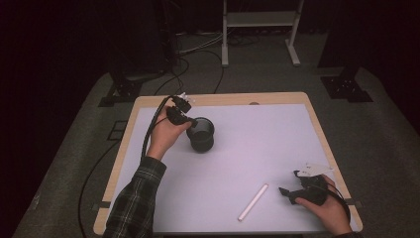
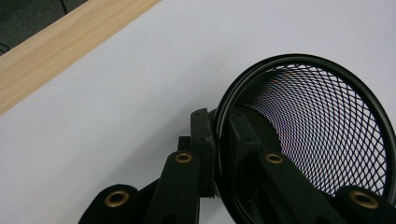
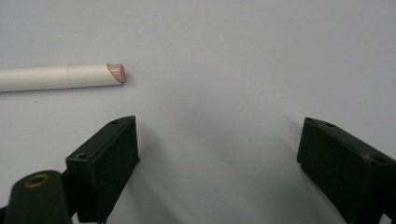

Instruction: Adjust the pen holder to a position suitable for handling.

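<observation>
The mesh cup [image 1: 201, 134] hangs tilted at the mat's [image 1: 247, 129] far left, its rim pinched between the closed jaws of the left gripper [image 1: 190, 121]. It looks light and stiff; the rim gives the surest grip. The right gripper [image 1: 289, 183] rests wide open and empty near the pen [image 1: 253, 202].

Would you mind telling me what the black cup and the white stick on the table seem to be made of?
Black cup: probably metal wire mesh with a black painted finish, given its open diamond lattice under a solid glossy rim. White stick: matte white, perhaps paper-wrapped or plastic, with a slanted pinkish, slightly shiny tip; the material is uncertain.
</observation>
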Demonstrator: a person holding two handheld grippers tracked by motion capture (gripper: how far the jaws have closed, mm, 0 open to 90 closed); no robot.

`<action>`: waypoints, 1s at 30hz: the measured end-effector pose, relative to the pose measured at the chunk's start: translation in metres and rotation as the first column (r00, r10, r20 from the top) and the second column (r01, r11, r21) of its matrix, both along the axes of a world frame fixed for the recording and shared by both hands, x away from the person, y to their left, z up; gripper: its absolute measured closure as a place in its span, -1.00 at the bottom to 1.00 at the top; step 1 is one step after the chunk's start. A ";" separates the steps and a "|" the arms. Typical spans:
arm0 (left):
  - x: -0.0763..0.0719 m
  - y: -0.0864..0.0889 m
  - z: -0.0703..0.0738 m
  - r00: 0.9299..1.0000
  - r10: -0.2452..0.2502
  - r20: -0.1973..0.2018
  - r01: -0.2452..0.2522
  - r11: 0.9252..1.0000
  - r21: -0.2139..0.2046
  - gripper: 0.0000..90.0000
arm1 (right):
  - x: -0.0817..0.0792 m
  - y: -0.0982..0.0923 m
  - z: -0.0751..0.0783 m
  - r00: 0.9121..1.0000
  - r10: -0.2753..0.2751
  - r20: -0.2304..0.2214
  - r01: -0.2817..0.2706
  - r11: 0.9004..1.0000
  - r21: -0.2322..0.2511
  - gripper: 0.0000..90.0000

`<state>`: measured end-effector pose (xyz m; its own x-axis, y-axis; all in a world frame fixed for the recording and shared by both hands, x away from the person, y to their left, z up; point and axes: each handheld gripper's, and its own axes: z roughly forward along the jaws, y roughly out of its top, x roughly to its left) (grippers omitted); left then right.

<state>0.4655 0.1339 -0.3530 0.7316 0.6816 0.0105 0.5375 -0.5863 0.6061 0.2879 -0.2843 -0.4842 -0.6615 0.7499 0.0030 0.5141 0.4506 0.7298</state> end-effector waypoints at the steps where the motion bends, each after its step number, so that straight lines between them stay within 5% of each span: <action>1: -0.002 0.000 0.001 1.000 -0.006 0.005 0.006 1.000 0.004 0.84 | 0.000 0.000 0.000 1.000 -0.001 -0.001 0.001 1.000 0.000 -0.75; 15: -0.031 -0.008 0.007 0.997 -0.081 -0.013 0.081 0.997 0.000 0.84 | 0.000 0.000 0.000 1.000 0.000 0.000 0.000 1.000 0.000 -0.75; 30: -0.059 -0.031 0.005 0.981 -0.192 -0.021 0.192 0.981 -0.003 0.84 | 0.000 0.000 0.000 1.000 0.000 0.002 0.000 1.000 -0.001 -0.75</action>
